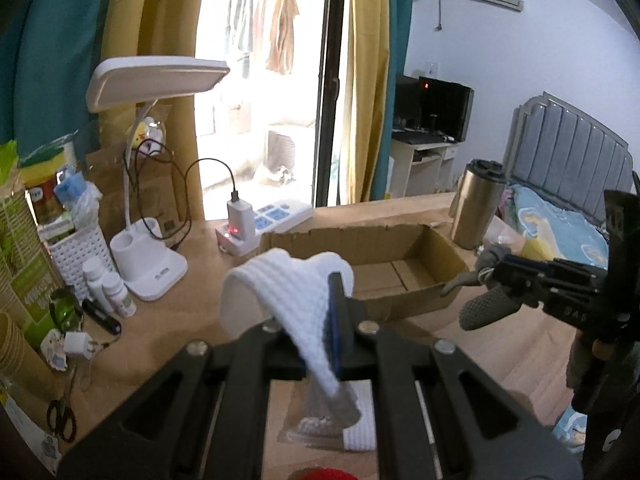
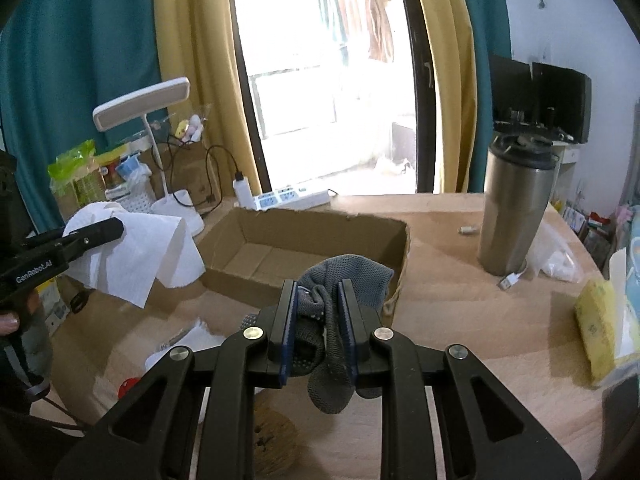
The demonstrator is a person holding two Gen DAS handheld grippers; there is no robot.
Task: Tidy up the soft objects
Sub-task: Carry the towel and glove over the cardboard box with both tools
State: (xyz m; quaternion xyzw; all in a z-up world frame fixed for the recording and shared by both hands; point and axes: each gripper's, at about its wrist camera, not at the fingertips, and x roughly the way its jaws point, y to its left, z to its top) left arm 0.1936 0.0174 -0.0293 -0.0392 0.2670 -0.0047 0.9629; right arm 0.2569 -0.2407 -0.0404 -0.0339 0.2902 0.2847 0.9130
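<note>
Wooden tabletop [image 2: 460, 300] is filling the lower half of both views, with teal and yellow curtains [image 2: 120, 40] hanging across the top and a bright doorway between them. Centre frame, I am seeing the open cardboard box [image 2: 308, 240] lying on the table, nothing visible inside it. Right of the box in my right wrist view, a steel tumbler [image 2: 516, 216] is standing upright, with a yellow packet [image 2: 600, 332] lying at the right edge. Upper left, a white desk lamp [image 1: 156, 80] is leaning over its base, and a white power strip [image 1: 276, 216] is sitting just behind the box.

My left gripper [image 1: 336, 320] is clamping a white knitted cloth [image 1: 296, 292], jaws pinched together on it; the cloth is draping over the fingers, hanging off the table in front of the box's left end. In the right wrist view the same cloth [image 2: 136, 252] is showing at mid left, hanging from the left gripper [image 2: 100, 232].

My right gripper [image 2: 318, 320] is squeezing a grey mesh sock [image 2: 340, 280], jaws pressed on bunched fabric, lower centre of frame, just in front of the box's near wall and clear of the table. In the left wrist view the right gripper [image 1: 460, 284] is sitting at right, beside the box's right end, grey fabric dangling from it.

Lower left of the left wrist view, scissors [image 1: 62, 416] are lying at the table edge.
</note>
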